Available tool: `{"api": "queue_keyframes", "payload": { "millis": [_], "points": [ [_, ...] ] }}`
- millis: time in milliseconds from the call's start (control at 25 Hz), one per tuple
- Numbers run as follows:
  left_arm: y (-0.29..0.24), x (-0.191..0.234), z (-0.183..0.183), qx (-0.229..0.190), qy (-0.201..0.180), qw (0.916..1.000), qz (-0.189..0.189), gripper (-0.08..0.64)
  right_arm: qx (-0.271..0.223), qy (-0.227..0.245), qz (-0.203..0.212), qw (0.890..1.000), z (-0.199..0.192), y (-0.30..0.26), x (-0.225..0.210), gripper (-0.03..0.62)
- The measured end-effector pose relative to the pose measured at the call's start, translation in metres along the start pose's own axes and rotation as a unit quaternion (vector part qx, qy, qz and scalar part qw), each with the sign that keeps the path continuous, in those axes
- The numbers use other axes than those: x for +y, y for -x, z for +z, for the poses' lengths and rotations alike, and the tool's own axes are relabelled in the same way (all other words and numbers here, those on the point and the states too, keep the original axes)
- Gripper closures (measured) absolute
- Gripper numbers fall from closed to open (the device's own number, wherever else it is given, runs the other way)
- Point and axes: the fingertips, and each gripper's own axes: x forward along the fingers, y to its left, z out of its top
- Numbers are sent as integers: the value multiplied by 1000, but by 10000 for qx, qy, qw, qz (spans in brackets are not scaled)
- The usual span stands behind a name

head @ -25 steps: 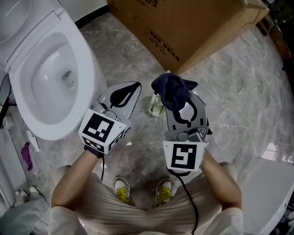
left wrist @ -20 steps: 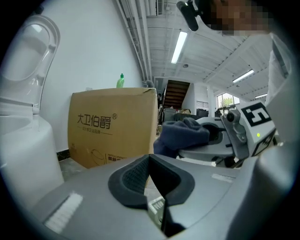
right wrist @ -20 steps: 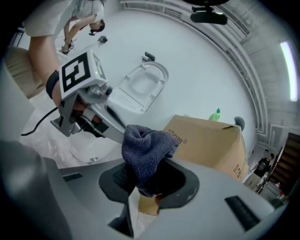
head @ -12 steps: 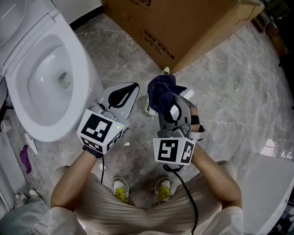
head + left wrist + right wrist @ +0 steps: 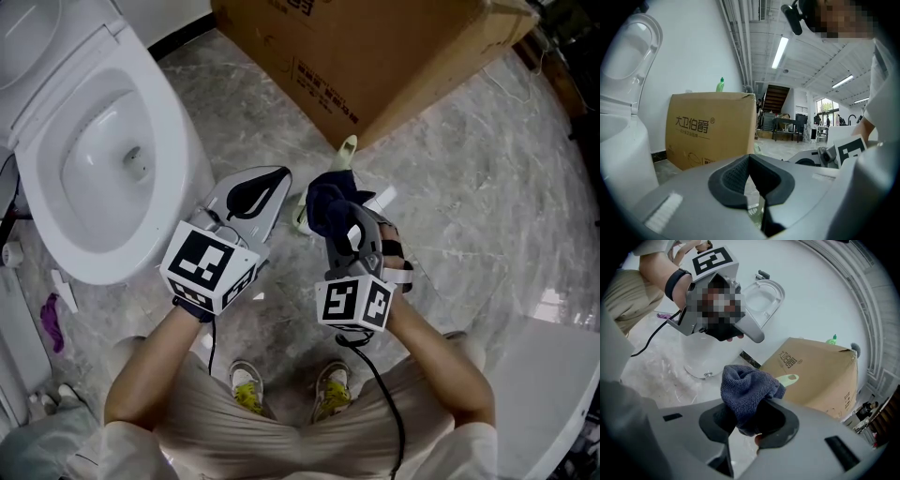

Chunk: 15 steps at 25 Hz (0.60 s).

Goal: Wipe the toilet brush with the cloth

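Observation:
My right gripper (image 5: pixel 345 212) is shut on a bunched dark blue cloth (image 5: pixel 328 201), held over the floor in front of me. Just beyond the cloth the pale green handle of the toilet brush (image 5: pixel 348 147) sticks up; the cloth and gripper hide its lower part. In the right gripper view the cloth (image 5: pixel 745 390) fills the jaws of the right gripper (image 5: pixel 752 420), and the green handle (image 5: pixel 788 378) pokes out behind it. My left gripper (image 5: pixel 272 180) hovers close to the left of the cloth, shut and empty. In its own view the left gripper (image 5: pixel 749 161) shows its pads meeting at the tip.
A white toilet (image 5: pixel 178 122) with its lid up stands to the left. A large cardboard box (image 5: pixel 375 47) sits ahead on the marble floor, a green bottle (image 5: pixel 720 85) on top. A purple item (image 5: pixel 52 319) lies by the toilet's base. A white fixture (image 5: pixel 553 375) is at the lower right.
My right gripper has moved left and slightly toward me with the cloth, closing on the left gripper. The brush's green handle now shows beyond the cloth. The left gripper has barely moved.

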Motion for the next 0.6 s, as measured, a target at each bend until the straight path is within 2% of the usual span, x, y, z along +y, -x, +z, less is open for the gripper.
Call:
{"api": "queue_keyframes", "payload": {
  "millis": [240, 360, 600],
  "points": [
    [1, 1, -1, 17, 50, 10000, 29, 560, 163, -36, 272, 9995, -9, -3, 16, 488],
    [2, 0, 1, -13, 43, 10000, 43, 560, 60, -30, 372, 9993, -4, -2, 29, 486],
    [7, 7, 6, -111, 107, 9997, 188, 560, -529, -179, 3, 9984, 47, 10, 15, 486]
  ]
}}
